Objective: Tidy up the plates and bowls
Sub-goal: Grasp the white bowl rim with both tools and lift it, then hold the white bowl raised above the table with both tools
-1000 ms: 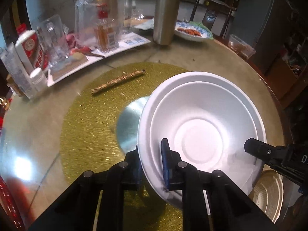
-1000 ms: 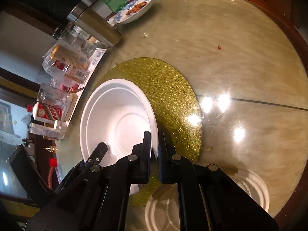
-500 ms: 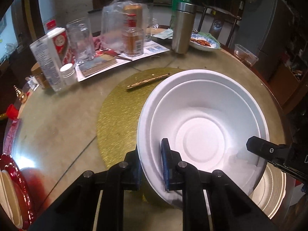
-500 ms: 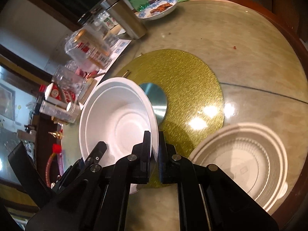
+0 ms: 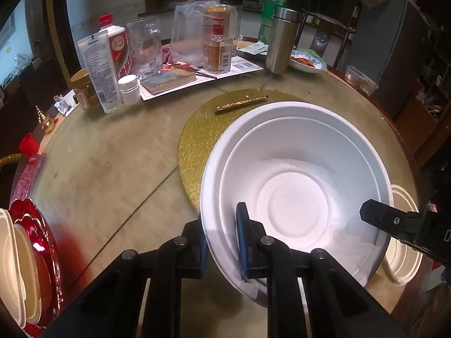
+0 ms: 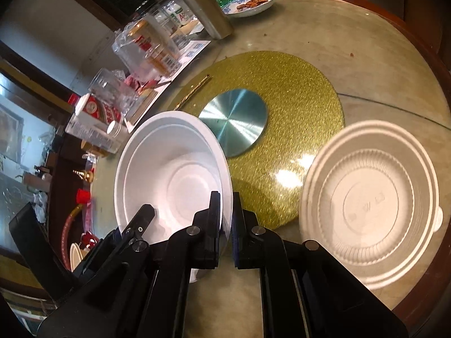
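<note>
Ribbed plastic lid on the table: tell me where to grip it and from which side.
Take the lid by its small tab at the right edge, coming in low from the table's rim. It lies flat, so only the rim offers a pinch. Both grippers currently hold the white bowl.

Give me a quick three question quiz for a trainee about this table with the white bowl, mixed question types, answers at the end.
1. True or false: the white bowl is clamped at its rim by both the left gripper and the right gripper.
2. What lies on the gold mat near its far edge? A) a spoon B) a gold stick C) a cup
3. Fill in: the pale ridged dish rests on the ____.

Key
1. True; each pair of jaws pinches the rim.
2. B, the gold stick.
3. Table, beside the mat.
</note>
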A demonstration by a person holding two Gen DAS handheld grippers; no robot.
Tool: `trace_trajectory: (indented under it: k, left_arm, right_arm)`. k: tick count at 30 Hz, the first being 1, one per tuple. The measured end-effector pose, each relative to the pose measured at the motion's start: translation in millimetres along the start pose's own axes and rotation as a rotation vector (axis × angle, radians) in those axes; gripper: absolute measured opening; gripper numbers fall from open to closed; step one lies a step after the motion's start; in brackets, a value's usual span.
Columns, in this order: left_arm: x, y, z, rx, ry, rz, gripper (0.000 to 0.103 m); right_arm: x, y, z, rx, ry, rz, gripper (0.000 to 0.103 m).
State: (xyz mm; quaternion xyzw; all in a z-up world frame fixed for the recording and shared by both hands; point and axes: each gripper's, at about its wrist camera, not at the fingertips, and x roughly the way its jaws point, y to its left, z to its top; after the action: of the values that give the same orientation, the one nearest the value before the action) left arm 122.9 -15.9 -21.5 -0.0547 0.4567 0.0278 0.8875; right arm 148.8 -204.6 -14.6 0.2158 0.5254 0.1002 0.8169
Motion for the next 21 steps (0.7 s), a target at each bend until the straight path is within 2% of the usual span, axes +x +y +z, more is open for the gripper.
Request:
trace_trajectory:
  k: [21]
  left_arm:
    - [-12.4, 19.0, -33.7, 0.008, 0.01, -0.024, 0.016]
  right_arm:
    - [-3.5, 7.3, -44.7, -0.023, -0.014, -0.027, 0.006]
